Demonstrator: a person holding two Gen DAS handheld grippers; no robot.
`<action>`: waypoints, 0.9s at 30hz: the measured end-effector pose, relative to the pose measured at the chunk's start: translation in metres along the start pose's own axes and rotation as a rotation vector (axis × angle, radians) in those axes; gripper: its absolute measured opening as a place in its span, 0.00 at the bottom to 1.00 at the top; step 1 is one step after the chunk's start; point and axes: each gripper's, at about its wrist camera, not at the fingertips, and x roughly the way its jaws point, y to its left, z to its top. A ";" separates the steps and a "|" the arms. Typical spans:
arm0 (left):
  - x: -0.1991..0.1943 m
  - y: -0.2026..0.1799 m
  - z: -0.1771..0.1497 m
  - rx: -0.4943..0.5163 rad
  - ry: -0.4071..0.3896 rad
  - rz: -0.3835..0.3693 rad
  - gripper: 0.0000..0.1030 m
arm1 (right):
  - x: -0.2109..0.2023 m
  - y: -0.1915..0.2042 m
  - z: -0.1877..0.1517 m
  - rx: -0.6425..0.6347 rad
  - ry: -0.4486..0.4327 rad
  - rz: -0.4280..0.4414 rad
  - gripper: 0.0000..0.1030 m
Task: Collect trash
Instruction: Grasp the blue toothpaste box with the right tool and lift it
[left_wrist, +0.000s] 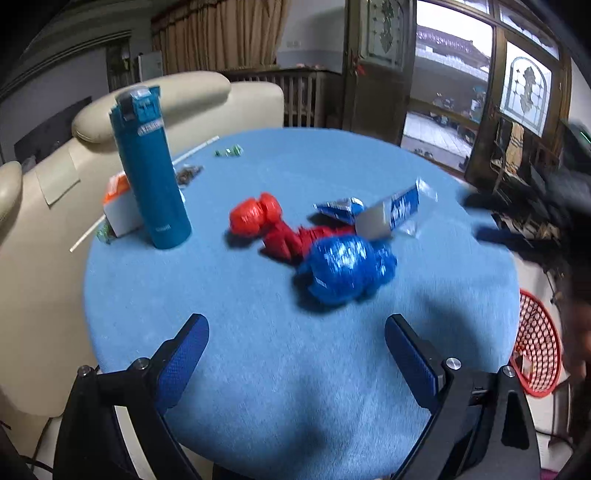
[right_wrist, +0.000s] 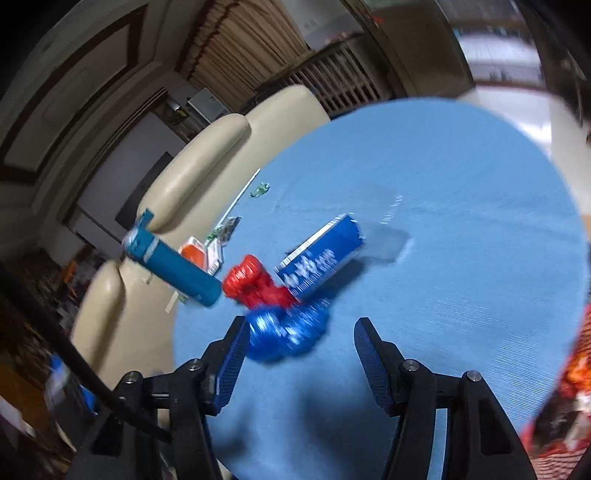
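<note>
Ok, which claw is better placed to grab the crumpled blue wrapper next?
Probably the right claw. The crumpled blue wrapper lies just ahead, beside its left finger, jaws open and empty. The left claw is open too, but the wrapper lies farther ahead of it across the blue table.

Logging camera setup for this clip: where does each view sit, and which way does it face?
Left wrist: on the left gripper, looking down across the blue table at the crumpled blue bag; both open fingers show.
Right wrist: on the right gripper, tilted, facing the same pile; both fingers show, apart, nothing held.
Shared: blue bag, red bag, teal bottle, sofa.
</note>
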 end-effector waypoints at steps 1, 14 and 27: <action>0.001 0.000 -0.001 0.003 0.005 -0.001 0.93 | 0.012 0.000 0.007 0.031 0.014 0.015 0.62; -0.001 0.024 -0.004 -0.017 -0.004 0.021 0.93 | 0.110 -0.020 0.038 0.367 0.079 -0.040 0.53; 0.015 0.023 0.027 0.011 -0.028 -0.031 0.93 | 0.068 -0.043 0.013 0.359 0.043 0.014 0.36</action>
